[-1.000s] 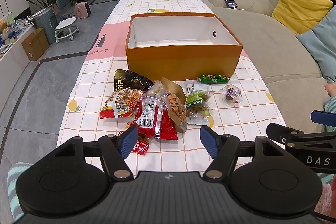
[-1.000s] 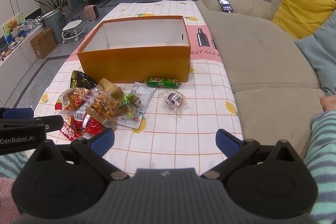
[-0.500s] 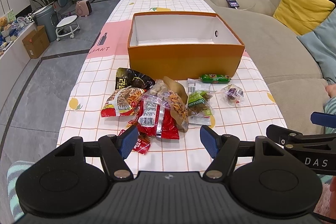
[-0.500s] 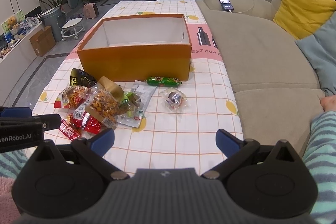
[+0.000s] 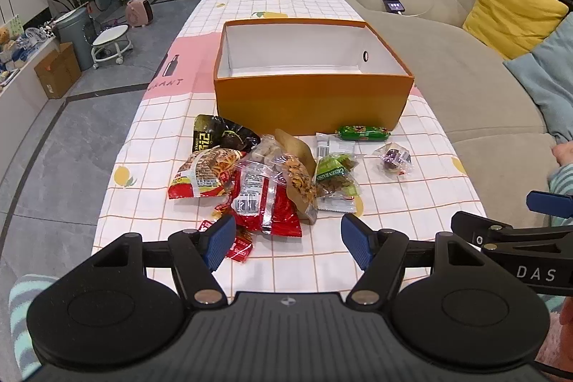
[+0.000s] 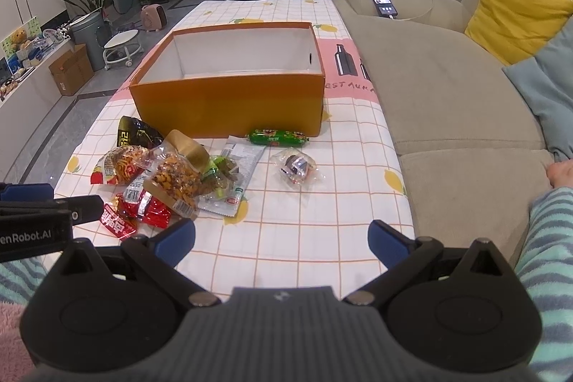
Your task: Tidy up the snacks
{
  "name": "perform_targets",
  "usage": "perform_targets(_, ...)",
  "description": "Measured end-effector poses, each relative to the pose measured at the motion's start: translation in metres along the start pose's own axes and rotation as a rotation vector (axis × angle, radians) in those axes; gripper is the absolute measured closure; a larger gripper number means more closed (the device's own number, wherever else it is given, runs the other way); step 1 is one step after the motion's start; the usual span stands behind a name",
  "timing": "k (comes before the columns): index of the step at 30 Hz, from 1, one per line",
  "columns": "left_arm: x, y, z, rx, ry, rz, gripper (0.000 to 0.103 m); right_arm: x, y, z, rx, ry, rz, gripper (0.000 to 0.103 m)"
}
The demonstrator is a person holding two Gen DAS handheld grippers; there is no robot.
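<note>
Left gripper (image 5: 288,240) hovers over the near table edge, jaws apart, nothing between them; its tips sit just short of the snack pile. Table (image 5: 412,224) carries a checked cloth. Pile, left to right: black packet (image 5: 218,135), red-and-yellow noodle bag (image 5: 202,171), small red sachet (image 5: 238,244) nearest the left finger, red packet (image 5: 266,204), brown nut bag (image 5: 295,167), green raisin pack (image 5: 335,172). Right of the pile, apart from it: green sausage stick (image 5: 363,133) lying just in front of the box, and a clear-wrapped candy (image 5: 394,158). Orange box (image 5: 311,99) stands behind all snacks, open, white inside, nothing visible in it. Right gripper (image 6: 281,237) also held low at the near edge, jaws wide apart, holding nothing. Sofa (image 6: 447,102) adjoins the table on the right.
</note>
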State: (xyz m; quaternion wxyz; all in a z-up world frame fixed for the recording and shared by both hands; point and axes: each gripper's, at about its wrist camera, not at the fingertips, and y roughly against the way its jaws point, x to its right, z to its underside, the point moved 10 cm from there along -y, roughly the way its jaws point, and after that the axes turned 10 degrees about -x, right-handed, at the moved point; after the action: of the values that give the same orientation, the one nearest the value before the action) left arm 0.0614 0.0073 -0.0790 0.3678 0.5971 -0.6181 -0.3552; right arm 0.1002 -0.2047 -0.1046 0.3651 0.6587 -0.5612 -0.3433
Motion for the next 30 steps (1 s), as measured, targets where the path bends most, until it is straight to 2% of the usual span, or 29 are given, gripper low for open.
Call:
perform_targets(11,-0.001,0.003,-0.002,0.015,0.009,0.053,0.028,-0.002,0.000,0.000,0.005,0.003,-0.013,0.004)
perform_targets(14,-0.002,0.002,-0.004,0.016,0.012,0.055,0.033,-0.002,0.001,0.000,0.009,0.001,-0.013,0.004)
perform_targets(17,-0.005,0.001,-0.006,0.017,0.025,0.077,0.034,0.000,0.002,-0.003,0.033,-0.015,-0.032,0.004)
perform_targets(21,-0.010,-0.004,-0.011,0.009,0.024,0.067,0.034,0.005,-0.003,-0.009,0.033,-0.041,-0.034,0.004)
perform_targets(25,-0.010,-0.013,-0.020,-0.030,0.049,0.138,0.034,0.001,-0.016,-0.015,0.011,-0.003,-0.050,0.004)
perform_targets(28,-0.002,-0.023,-0.026,-0.067,0.031,0.205,0.034,-0.001,-0.027,-0.021,0.004,0.038,-0.043,0.014)
perform_targets(30,0.000,-0.031,-0.032,-0.081,0.025,0.224,0.034,-0.003,-0.037,-0.026,-0.011,0.045,-0.060,0.025)
